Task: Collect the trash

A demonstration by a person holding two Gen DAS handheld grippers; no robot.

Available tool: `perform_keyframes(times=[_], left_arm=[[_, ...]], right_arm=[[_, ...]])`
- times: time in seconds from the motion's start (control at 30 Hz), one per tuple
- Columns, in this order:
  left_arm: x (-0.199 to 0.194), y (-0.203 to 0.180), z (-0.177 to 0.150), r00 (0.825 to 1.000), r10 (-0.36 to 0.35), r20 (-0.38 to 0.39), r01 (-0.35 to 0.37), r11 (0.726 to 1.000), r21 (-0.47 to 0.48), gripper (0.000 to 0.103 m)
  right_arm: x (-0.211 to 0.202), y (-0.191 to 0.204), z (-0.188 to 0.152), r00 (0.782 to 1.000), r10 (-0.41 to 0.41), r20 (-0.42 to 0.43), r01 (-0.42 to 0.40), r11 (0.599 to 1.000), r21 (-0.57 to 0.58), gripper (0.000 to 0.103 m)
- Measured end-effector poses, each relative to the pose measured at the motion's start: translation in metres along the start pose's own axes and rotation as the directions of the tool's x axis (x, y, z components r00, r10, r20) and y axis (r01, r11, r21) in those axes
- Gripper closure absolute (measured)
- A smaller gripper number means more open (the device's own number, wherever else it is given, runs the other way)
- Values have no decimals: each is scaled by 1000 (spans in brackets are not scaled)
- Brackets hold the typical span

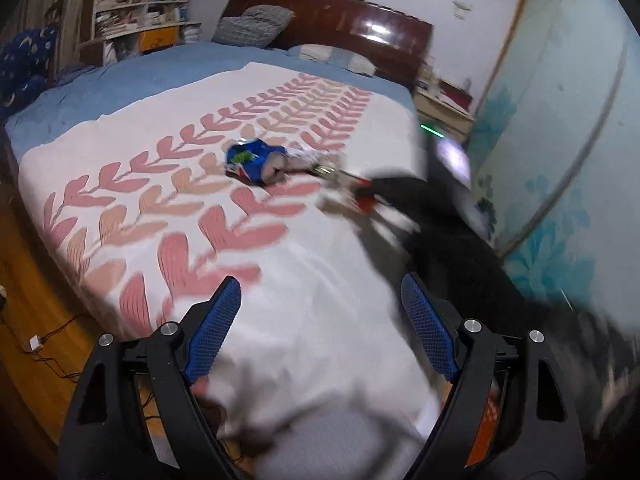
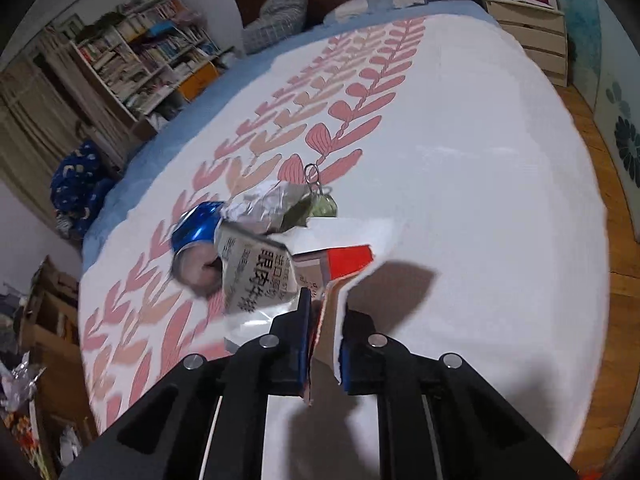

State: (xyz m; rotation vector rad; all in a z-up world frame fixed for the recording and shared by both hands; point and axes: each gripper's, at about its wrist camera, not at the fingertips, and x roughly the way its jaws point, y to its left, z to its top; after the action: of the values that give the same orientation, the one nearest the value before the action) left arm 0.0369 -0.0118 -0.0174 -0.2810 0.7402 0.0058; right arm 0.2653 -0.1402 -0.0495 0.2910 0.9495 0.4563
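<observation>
A wide bed [image 2: 460,168] is filling both views, lying under a white cover printed with rows of pink leaf shapes, with a blue sheet [image 1: 132,76] showing along its far side and a dark wooden headboard [image 1: 340,20] standing behind it. A crowded bookshelf [image 2: 152,52] is standing by the wall beyond the bed, and a pale nightstand [image 2: 528,36] is sitting near the headboard corner. A grey checked pillow [image 2: 280,16] is leaning against the headboard.

The trash is lying in a small cluster near the middle of the cover. A torn white-and-red cardboard piece [image 2: 344,256] is rising off the bed, its lower edge running between the fingers of the right hand-held gripper [image 2: 324,344], which is pinching it between its blue pads. Just beside it a crumpled blue can [image 2: 196,228] is lying on its side, touching a printed wrapper [image 2: 252,276] and a wad of crinkled silver foil [image 2: 268,204]. A small greenish object on a metal ring [image 2: 324,204] is resting at the far edge of the pile.

The left hand-held gripper [image 1: 320,312] is hovering over the near part of the bed, well apart from the pile, its blue-padded fingers [image 1: 216,332] spread wide and holding nothing. In its view the right one is appearing as a dark blur beside the can.
</observation>
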Motion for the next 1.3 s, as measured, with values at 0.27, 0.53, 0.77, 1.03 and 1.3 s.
perform_keyframes(times=[0.27,0.53,0.77,1.03,1.3], left_arm=[[111,44,91,984,179,-16,-179,984,10,17],[177,55,128,985,170,-34,-168,984,50,17],[214,93,141,996,11,-93,-31,978,-207,17],[262,111,135,973,27,-227,-90,958,-271,67],[264,118,135,975,1,-223,-70,951,-302,88]], right_arm=[[-73,-25,-71,998,62,11,-62,998,10,90],[-82,-47,-100,996,88,-10,-87,993,83,90],[-68,-48,-100,996,91,-20,-89,992,84,88],[-63,-50,-97,994,109,-20,-107,990,90,88],[-65,-50,-99,994,109,-18,-107,991,85,88]])
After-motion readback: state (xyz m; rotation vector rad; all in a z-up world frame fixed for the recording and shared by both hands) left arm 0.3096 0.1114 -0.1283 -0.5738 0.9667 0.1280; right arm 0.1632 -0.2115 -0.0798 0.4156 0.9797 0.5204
